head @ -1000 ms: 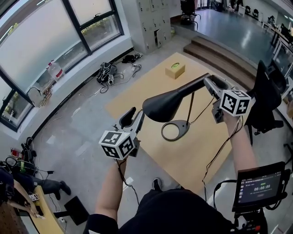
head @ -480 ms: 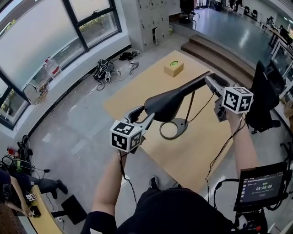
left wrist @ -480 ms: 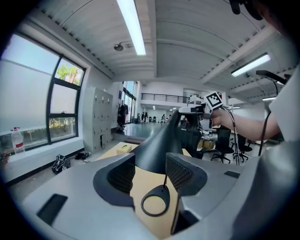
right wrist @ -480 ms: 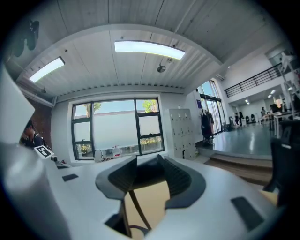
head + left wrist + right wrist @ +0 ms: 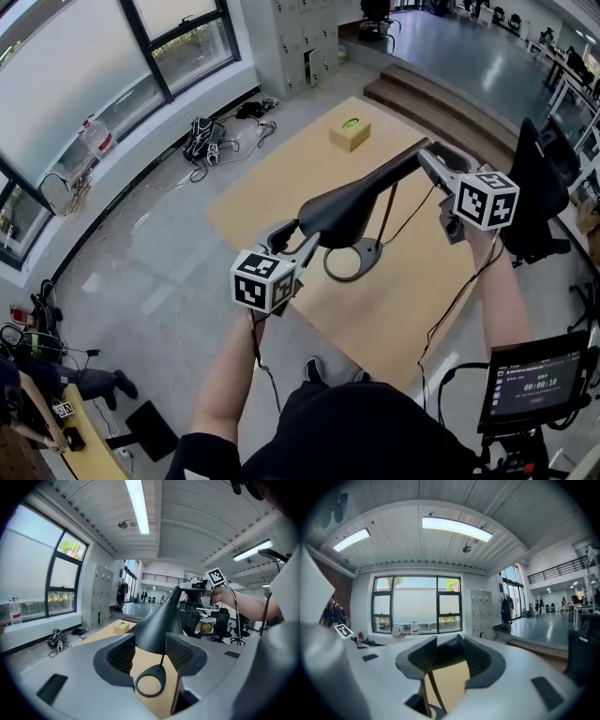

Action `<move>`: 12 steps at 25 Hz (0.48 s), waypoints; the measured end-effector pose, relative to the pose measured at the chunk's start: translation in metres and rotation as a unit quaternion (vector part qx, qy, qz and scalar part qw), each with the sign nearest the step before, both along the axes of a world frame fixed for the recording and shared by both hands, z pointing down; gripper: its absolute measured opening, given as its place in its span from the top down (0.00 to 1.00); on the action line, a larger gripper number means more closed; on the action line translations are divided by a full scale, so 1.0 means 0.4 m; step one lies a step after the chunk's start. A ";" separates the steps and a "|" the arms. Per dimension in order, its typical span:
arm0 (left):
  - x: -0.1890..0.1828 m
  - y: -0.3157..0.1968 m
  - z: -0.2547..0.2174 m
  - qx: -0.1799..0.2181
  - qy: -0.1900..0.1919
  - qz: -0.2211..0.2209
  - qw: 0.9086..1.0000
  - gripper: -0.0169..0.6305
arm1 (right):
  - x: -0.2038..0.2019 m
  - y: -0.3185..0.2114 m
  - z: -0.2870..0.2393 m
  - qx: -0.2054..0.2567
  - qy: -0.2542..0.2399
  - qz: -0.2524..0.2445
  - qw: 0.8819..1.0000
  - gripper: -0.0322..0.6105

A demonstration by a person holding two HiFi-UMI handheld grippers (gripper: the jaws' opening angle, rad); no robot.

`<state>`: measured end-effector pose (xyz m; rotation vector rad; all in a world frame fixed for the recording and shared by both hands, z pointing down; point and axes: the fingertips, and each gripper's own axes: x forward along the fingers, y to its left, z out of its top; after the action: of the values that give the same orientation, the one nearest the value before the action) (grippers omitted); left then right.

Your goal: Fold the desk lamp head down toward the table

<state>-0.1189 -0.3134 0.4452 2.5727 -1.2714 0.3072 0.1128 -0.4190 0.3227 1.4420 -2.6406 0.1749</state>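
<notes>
A black desk lamp stands on the wooden table (image 5: 272,192), with its ring base (image 5: 373,251) below its stem. Its cone-shaped head (image 5: 337,211) points down and left, well above the tabletop. My left gripper (image 5: 295,236) is at the head's wide end. In the left gripper view the head (image 5: 157,625) sits between the jaws, close to both pads, and the base (image 5: 159,670) shows below. My right gripper (image 5: 428,161) is shut on the upper end of the lamp's arm (image 5: 398,169). In the right gripper view the dark arm (image 5: 445,651) fills the gap between the pads.
A small tan box with a green top (image 5: 350,133) lies at the table's far end. A black office chair (image 5: 544,202) stands to the right, and a screen (image 5: 532,382) at the lower right. Cables and a bag (image 5: 202,141) lie on the floor by the windows. Steps (image 5: 441,89) rise beyond the table.
My left gripper has moved right from below the lamp head up to its wide end, and its jaws now stand wider around it. The right gripper and lamp arm have stayed put.
</notes>
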 end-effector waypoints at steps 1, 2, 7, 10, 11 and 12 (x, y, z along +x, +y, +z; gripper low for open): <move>0.003 0.000 0.004 -0.002 0.002 0.000 1.000 0.69 | 0.000 0.000 -0.002 0.003 0.003 -0.001 1.000 0.66; 0.005 -0.001 0.007 -0.003 0.004 0.000 1.000 0.68 | 0.000 0.001 -0.003 0.005 0.005 -0.001 1.000 0.66; 0.011 -0.004 0.018 -0.009 0.012 0.002 1.000 0.69 | -0.001 0.000 -0.008 0.015 0.013 0.001 1.000 0.66; 0.019 -0.011 0.023 -0.011 0.014 0.004 1.000 0.68 | -0.002 -0.003 -0.014 0.016 0.022 0.001 1.000 0.66; 0.023 -0.013 0.027 -0.012 0.014 0.006 1.000 0.68 | 0.000 -0.004 -0.014 0.015 0.025 0.001 1.000 0.66; 0.026 -0.015 0.030 -0.013 0.014 0.008 1.000 0.68 | 0.001 -0.004 -0.014 0.015 0.028 0.001 0.999 0.66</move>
<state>-0.1086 -0.3193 0.4573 2.5571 -1.2283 0.2874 0.1130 -0.4208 0.3171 1.4375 -2.6076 0.0939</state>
